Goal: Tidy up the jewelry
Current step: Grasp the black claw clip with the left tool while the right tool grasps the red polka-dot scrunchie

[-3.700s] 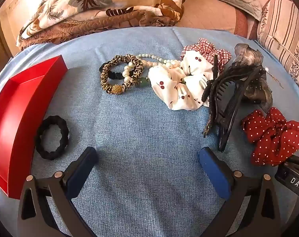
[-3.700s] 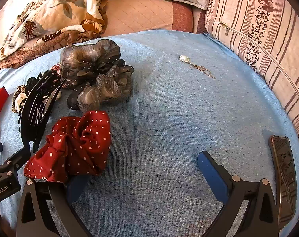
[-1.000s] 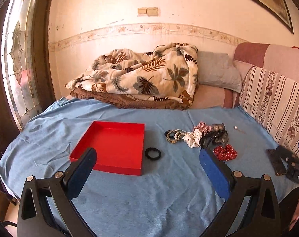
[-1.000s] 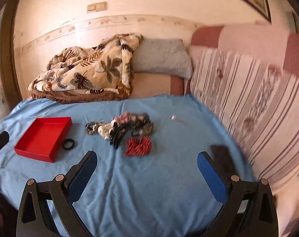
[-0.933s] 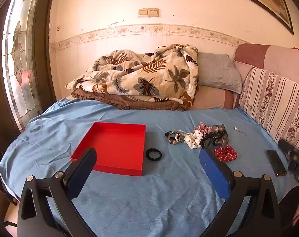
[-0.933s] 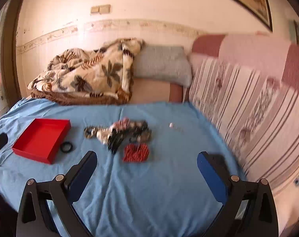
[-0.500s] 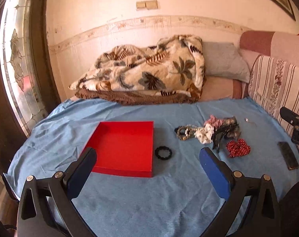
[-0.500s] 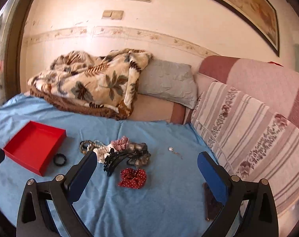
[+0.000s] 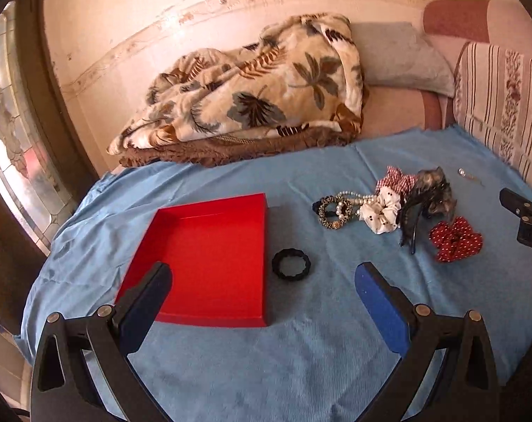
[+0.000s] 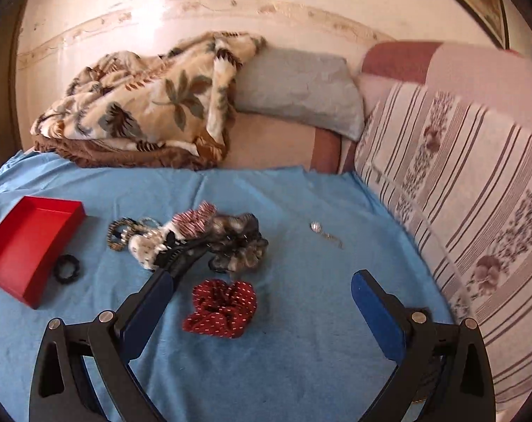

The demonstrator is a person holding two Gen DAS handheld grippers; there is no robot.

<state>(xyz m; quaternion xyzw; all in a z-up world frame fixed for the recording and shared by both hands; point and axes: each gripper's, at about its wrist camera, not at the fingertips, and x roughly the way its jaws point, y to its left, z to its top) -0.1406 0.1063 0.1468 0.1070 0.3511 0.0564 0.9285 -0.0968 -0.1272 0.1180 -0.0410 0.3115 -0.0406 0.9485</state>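
Both tools, left tool [image 9: 262,288] and right tool [image 10: 262,290], hover with jaws apart, empty. Black hair tie [image 9: 291,263] lies just beside the red tray [image 9: 209,256]; best gripped across its band, then lifted into the tray.

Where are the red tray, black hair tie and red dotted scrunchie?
red tray [image 9: 213,246], left wrist view, bare floor of the tray
black hair tie [image 9: 291,263], left wrist view, top of the ring's band
red dotted scrunchie [image 10: 220,307], right wrist view, middle of the bunched fabric

red tray [image 9: 209,246] | blk hair tie [image 9: 291,263] | red w/ white dots scrunchie [image 10: 221,307] | blue sheet [image 10: 301,369]
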